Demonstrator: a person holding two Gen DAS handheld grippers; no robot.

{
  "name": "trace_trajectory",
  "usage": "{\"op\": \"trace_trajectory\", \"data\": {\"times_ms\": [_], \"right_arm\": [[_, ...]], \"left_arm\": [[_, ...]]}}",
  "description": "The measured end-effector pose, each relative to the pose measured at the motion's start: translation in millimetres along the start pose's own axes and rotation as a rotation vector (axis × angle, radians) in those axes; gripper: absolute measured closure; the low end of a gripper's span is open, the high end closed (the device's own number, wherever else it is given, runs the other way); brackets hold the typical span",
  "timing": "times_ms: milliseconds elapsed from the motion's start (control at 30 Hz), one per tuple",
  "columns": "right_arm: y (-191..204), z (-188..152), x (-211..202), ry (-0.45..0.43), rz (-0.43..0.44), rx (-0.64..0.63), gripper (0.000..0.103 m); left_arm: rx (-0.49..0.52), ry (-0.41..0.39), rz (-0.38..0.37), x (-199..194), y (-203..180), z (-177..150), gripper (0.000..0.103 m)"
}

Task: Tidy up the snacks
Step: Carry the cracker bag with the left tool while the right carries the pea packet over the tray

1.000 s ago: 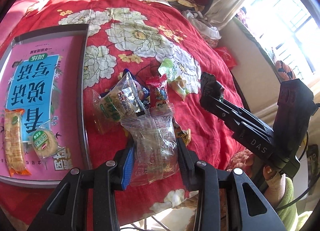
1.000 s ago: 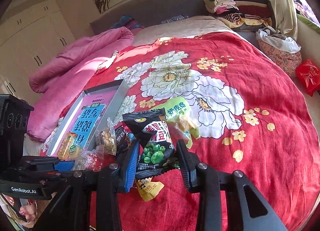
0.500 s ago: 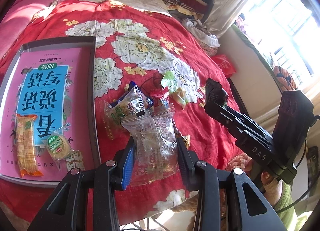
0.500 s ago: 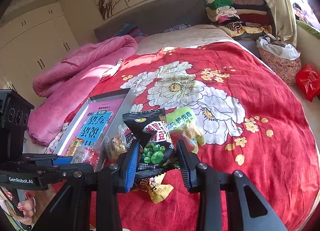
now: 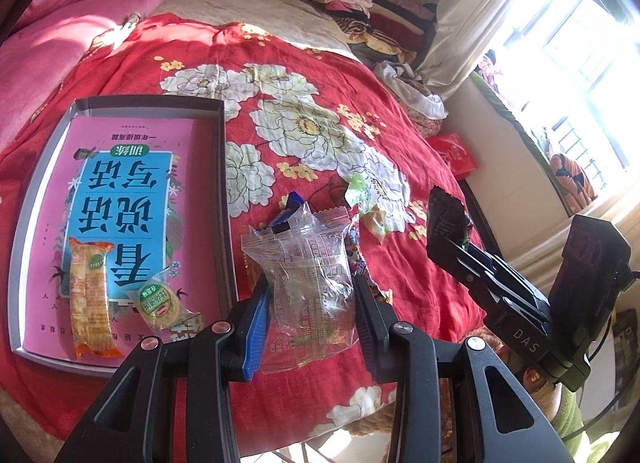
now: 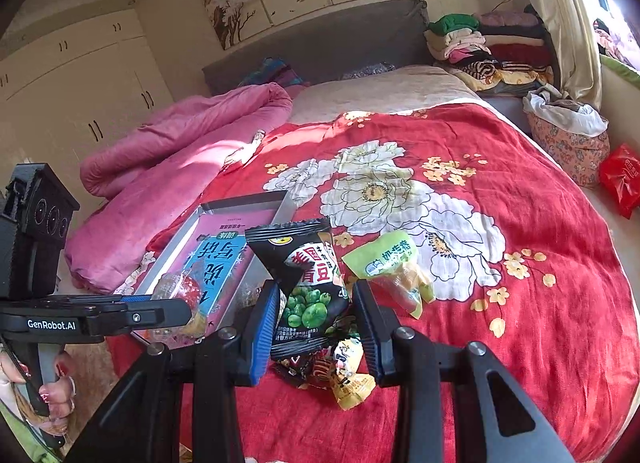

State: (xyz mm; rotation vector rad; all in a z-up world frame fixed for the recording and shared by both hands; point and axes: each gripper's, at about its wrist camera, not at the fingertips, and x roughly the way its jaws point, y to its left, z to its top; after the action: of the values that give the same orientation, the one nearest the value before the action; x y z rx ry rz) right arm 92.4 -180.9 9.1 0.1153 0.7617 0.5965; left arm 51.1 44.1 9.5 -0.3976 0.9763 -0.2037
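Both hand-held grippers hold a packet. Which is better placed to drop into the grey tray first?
Left. The left hand-held gripper, clamping the clear plastic snack packet, sits right beside the grey tray. The right hand-held gripper, with the black pea packet, is on its far side.

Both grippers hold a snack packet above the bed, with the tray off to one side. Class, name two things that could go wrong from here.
1. The left gripper pinches a clear packet of slick, crinkled film; it might slip out before reaching the tray.
2. The right gripper holds the pea packet close by; carried to the tray together, the grippers could collide.
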Motion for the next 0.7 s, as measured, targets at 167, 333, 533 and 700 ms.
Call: {"op": "trace_trajectory", "data": {"times_ms": [167, 333, 533, 700], "right_arm": [[8.4, 0.7, 1.6, 0.006, 0.014, -0.009, 0.065], [17.3, 1.0, 1.4, 0.004, 0.024, -0.025, 0.065], [26.7, 2.7, 2.9, 0.005, 0.035, -0.040, 0.065], [36.3, 3.7, 3.0, 0.006, 0.042, -0.056, 0.065]], "left_arm": [[-0.018, -0.023, 0.012, -9.7, 10.0, 3.2, 0.063], [-0.033, -0.046, 0.019, -19.4, 18.4, 6.7, 0.063], [-0.051, -0.065, 0.022, -26.7, 27.0, 8.9, 0.063], [-0.069, -0.084, 0.030, -34.6, 37.8, 11.0, 0.063]]}}
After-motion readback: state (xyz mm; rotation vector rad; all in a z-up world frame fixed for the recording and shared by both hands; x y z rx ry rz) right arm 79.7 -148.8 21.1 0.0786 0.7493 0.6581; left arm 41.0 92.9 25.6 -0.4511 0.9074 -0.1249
